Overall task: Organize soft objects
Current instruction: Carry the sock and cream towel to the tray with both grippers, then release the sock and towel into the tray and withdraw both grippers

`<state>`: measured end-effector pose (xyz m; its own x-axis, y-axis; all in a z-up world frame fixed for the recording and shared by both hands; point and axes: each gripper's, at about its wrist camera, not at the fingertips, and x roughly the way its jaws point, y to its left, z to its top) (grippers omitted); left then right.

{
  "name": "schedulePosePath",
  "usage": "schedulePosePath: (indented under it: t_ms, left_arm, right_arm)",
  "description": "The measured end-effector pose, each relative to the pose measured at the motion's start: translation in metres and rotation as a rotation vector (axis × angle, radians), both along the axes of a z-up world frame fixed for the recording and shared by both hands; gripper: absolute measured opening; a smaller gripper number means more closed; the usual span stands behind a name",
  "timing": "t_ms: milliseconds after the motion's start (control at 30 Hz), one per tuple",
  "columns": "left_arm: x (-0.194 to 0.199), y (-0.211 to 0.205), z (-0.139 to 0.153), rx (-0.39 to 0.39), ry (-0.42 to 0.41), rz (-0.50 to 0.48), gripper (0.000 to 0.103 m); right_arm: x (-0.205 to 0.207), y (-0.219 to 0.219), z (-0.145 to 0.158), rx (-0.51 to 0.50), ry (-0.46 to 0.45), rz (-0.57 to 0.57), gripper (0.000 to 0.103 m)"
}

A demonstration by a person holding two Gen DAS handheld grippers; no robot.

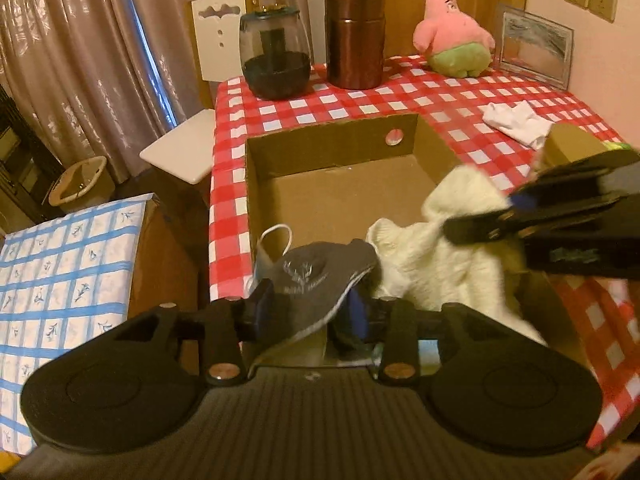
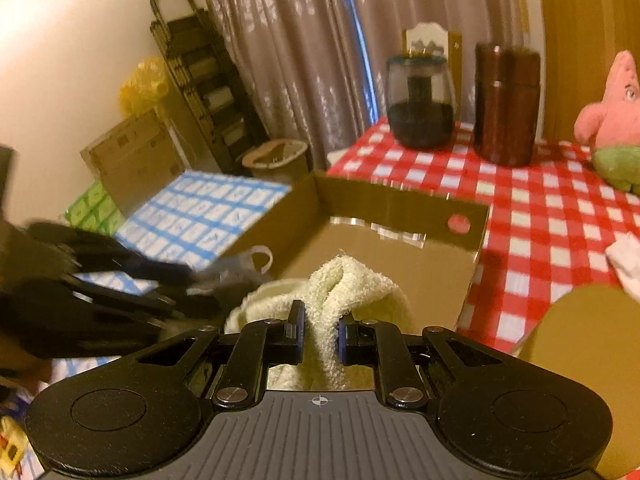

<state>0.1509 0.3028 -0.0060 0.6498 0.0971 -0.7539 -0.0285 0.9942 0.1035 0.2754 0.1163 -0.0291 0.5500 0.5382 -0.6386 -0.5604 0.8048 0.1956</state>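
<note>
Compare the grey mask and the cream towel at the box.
The grey mask is thin, smooth and printed; the cream towel is thick, fluffy and plain. The mask lies between the left gripper's parted pads; the right gripper pinches the towel. Both hang over the cardboard box.

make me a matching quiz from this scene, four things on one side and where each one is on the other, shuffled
Things:
1. cream towel
2. grey mask
3. pink plush
4. white cloth

Places:
A. flat on the tablecloth, right of the box
B. pinched in the right gripper
C. far table edge, by the picture frame
D. between the left gripper's jaws, over the box's near edge

Pairs: 1-B, 2-D, 3-C, 4-A
</note>
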Motion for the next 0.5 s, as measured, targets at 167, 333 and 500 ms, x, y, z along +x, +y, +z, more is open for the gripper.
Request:
schedulePosePath:
  t_ms: [167,333,500]
  left_arm:
    - [-0.026,-0.003,0.01,-0.008,-0.016,0.026,0.038]
    - [-0.04,-0.005,0.016,-0.045,-0.029,0.066,0.038]
    - [-0.052,-0.015,0.024,-0.085,-0.054,0.094,0.039]
  right_arm:
    - [-0.009,0.014,-0.017,-0.076,0.038,0.081,0.016]
    - [-0.014,0.009,-0.01,-0.065,0.047,0.072,0.047]
    - [-0.03,-0.002,0.013,-0.032,0.032,0.07,0.067]
